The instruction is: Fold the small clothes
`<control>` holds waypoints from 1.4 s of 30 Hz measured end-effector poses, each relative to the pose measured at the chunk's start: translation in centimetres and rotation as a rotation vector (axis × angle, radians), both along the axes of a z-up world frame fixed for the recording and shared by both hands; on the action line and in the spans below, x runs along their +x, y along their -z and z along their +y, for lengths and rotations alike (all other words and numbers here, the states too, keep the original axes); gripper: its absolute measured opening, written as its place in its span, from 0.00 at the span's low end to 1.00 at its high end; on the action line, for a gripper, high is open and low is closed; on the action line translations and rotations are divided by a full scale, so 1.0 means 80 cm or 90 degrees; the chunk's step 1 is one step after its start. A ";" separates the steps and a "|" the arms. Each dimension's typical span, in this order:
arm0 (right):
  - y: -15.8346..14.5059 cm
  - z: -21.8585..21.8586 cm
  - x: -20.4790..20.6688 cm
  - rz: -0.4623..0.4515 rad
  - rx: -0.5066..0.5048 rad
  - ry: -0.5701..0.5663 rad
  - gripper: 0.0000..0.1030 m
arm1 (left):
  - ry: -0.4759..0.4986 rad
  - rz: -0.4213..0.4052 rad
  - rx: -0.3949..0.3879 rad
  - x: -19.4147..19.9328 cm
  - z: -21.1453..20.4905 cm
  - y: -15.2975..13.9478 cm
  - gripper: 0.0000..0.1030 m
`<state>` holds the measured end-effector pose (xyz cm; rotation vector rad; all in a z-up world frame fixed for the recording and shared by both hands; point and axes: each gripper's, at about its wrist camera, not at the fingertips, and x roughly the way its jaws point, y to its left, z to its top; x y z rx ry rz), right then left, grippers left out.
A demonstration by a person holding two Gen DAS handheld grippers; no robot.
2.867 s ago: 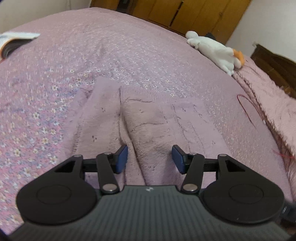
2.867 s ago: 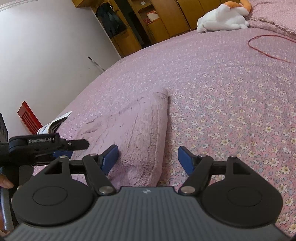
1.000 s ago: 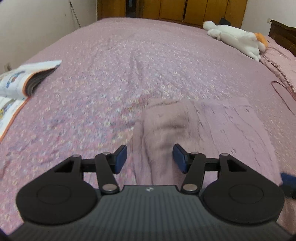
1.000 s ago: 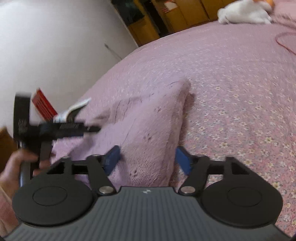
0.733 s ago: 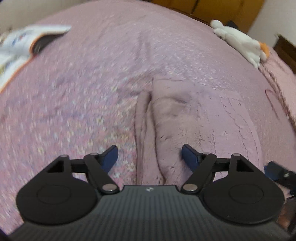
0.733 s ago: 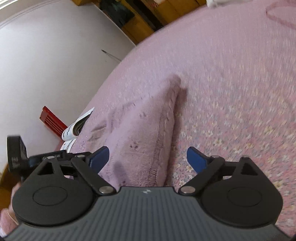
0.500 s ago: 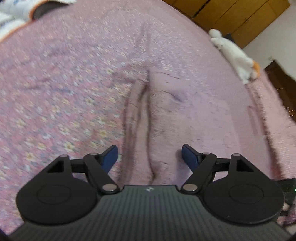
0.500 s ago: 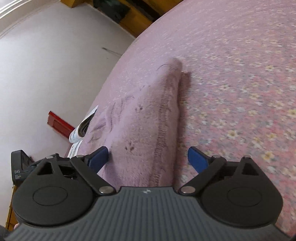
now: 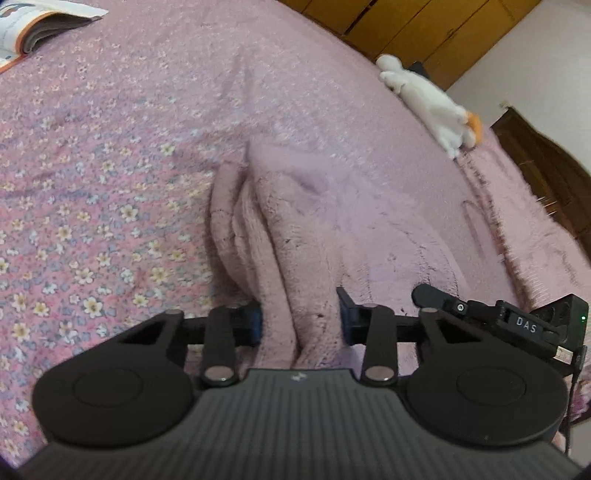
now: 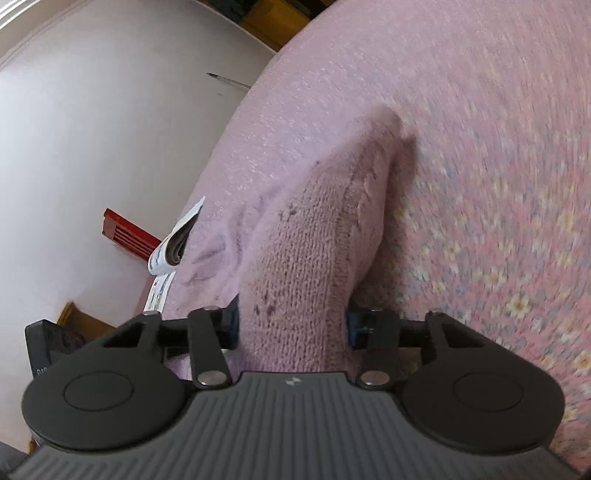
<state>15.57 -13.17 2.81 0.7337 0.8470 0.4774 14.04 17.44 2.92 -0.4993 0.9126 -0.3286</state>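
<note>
The left gripper (image 9: 300,318) has its two blue pads pressed on the near left edge of a folded pink knitted garment (image 9: 332,236), with several layers of the fabric bunched between them. The right gripper (image 10: 292,325) clamps the near right edge of the same garment (image 10: 314,236) in the same way, its pads almost hidden by the knit. In the left wrist view a part of the right gripper (image 9: 517,321) shows just beside the left one, at the right side, over the garment.

The garment lies on a bed covered by a pink bedspread (image 9: 92,192) with small flowers. It is near the front edge of the bed, and its far end reaches toward the middle. Its left side shows stacked folds; its right side makes one raised ridge.

At the far left corner of the bed an open magazine (image 9: 33,22) lies flat. At the far right, a white plush toy (image 9: 432,107) with an orange patch lies near the wooden wardrobe (image 9: 424,26). In the right wrist view, a red slatted object (image 10: 127,234) stands by the white wall, behind the magazine (image 10: 173,247).
</note>
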 end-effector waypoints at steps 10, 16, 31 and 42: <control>-0.106 -0.061 -0.085 -0.037 -0.016 0.022 0.48 | 0.052 -0.010 -0.080 -0.050 -0.057 -0.057 0.35; -0.108 -0.105 -0.162 -0.033 -0.052 0.037 0.48 | 0.106 -0.027 -0.052 -0.110 -0.117 -0.050 0.35; 0.004 -0.117 -0.223 0.005 -0.129 0.079 0.59 | 0.133 -0.030 0.077 -0.156 -0.155 0.016 0.44; -0.041 -0.123 -0.288 -0.078 -0.222 0.101 0.74 | 0.109 -0.091 0.190 -0.217 -0.159 -0.030 0.56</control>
